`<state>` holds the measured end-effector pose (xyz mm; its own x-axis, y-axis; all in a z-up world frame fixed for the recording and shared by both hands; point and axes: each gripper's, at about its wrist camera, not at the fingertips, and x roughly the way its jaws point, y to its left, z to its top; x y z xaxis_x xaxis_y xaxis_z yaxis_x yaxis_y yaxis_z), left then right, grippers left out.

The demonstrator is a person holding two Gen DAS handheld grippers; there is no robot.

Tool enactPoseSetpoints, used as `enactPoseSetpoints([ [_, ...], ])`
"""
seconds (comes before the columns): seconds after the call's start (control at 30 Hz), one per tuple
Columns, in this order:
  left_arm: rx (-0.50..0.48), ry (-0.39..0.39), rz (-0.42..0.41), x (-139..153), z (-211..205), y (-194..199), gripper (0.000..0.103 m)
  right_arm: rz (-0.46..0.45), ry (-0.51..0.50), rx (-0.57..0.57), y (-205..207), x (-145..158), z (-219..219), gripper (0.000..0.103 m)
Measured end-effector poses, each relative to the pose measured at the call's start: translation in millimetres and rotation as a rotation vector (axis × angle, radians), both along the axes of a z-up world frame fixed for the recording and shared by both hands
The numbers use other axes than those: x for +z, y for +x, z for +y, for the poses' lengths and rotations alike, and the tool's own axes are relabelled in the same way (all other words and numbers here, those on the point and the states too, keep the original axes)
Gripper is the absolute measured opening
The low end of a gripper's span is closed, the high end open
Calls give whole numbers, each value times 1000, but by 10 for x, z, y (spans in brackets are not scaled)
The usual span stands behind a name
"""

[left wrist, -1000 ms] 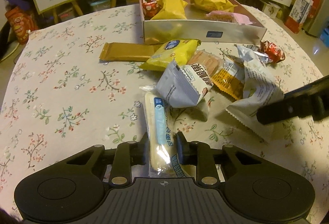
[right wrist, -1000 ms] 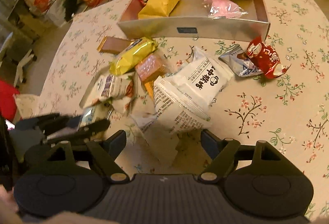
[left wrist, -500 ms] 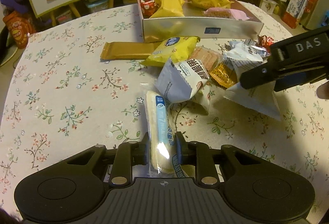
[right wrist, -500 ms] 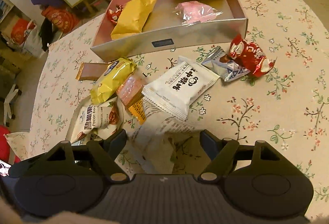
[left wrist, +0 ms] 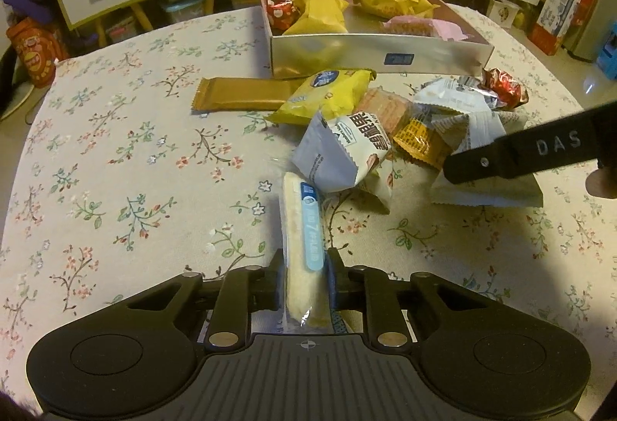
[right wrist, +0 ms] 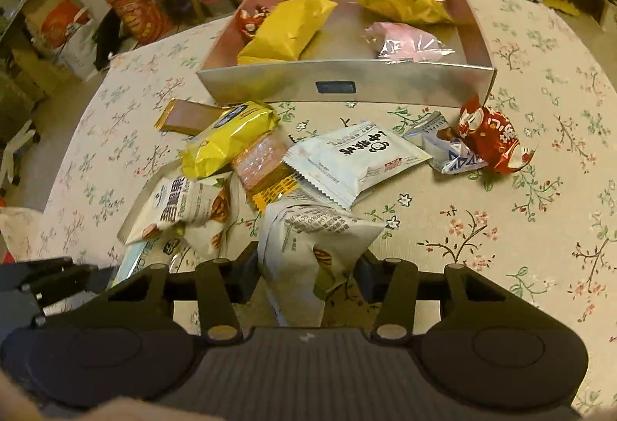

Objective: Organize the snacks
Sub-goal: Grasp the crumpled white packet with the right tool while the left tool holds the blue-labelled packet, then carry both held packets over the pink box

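The left gripper (left wrist: pixel 304 276) has its jaws clenched on one long wafer stick packet (left wrist: pixel 302 251), lower centre, long axis running up-frame toward the box (left wrist: pixel 381 52). The right gripper (right wrist: pixel 306 272) jaws have just been closing around one white snack pouch (right wrist: pixel 308 247), lower centre. Box, top centre of the desk (left wrist: pixel 115 170), contains four snacks.
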<state>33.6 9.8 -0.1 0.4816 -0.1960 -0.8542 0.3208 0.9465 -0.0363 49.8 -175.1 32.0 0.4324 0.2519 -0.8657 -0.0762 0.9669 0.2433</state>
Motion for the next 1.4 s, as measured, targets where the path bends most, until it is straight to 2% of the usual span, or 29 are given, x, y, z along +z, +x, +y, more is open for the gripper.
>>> enactPoseSetpoints([
  [0.37, -8, -21, -21, 182, 81, -140, 17, -68, -18, 80, -180, 196, 18, 44],
  [0.63, -7, -43, -47, 337, 140, -247, 16, -105, 2, 95, -257, 342, 5, 44],
  [1.4, 13, -200, -127, 837, 226, -375, 16, -181, 76, 86, -276, 655, -99, 44],
])
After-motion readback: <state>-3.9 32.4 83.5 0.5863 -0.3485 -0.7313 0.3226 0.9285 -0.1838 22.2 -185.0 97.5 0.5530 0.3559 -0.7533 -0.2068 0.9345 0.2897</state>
